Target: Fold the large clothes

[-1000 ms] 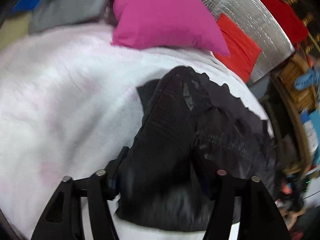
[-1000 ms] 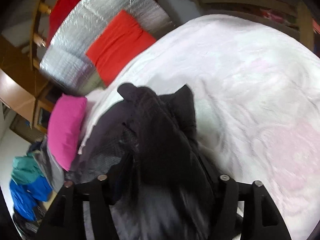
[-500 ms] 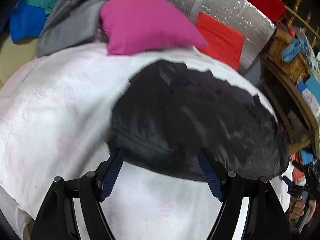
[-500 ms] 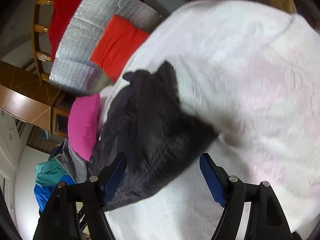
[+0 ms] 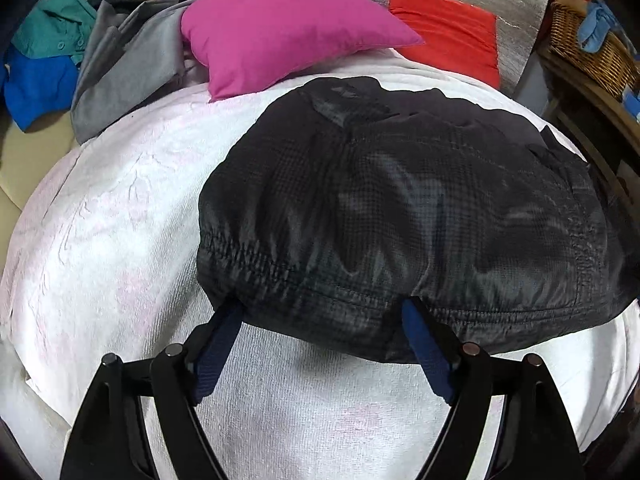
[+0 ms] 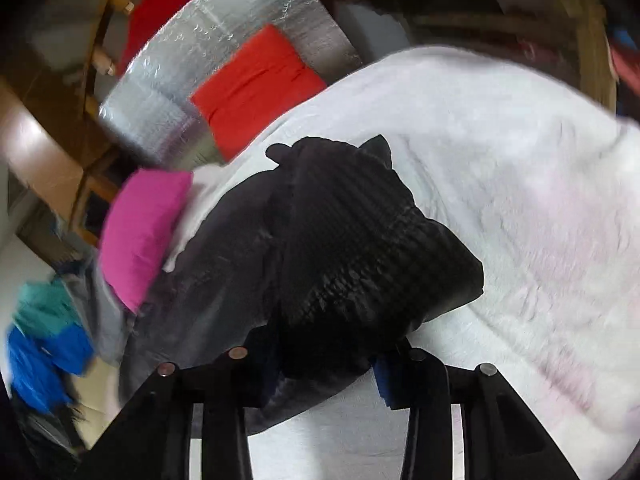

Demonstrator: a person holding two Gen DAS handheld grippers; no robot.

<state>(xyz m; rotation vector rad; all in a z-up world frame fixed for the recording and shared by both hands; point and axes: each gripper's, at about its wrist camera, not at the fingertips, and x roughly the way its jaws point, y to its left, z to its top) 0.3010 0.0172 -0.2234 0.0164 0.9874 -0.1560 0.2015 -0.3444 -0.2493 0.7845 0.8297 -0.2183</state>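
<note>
Looking along the left hand-held gripper (image 5: 320, 312), I see its two blue-padded fingers (image 5: 218, 346) spread wide and still opening. Their tips slip just under the near hem of the black jacket (image 5: 408, 216), which drapes over them; the pads do not press on the cloth. The jacket lies spread across the white blanket (image 5: 120, 208) on the bed, its gathered elastic hem facing the camera and its far edge close to the pink pillow (image 5: 280, 28). Behind the pillow, a red cushion (image 5: 448, 36) leans against a silver quilted panel (image 5: 516, 4). At far left a grey garment (image 5: 124, 68) is heaped beside teal and blue clothes (image 5: 44, 56). A wicker basket (image 5: 588, 48) stands at upper right.

From the right hand-held gripper (image 6: 326, 364) the picture is blurred. Its jaws are closing, and a bunched corner of the black jacket (image 6: 352, 248) sits between them, filling the gap; a sliver of blue pad (image 6: 384, 380) shows on the right finger. Whether the pads already press the cloth I cannot tell. The jacket runs away from the fingers toward the pink pillow (image 6: 140, 232), over the white blanket (image 6: 520, 184). The red cushion (image 6: 256, 80) and silver quilted panel (image 6: 168, 92) lie beyond it, with the teal and blue clothes (image 6: 44, 336) at lower left.
</note>
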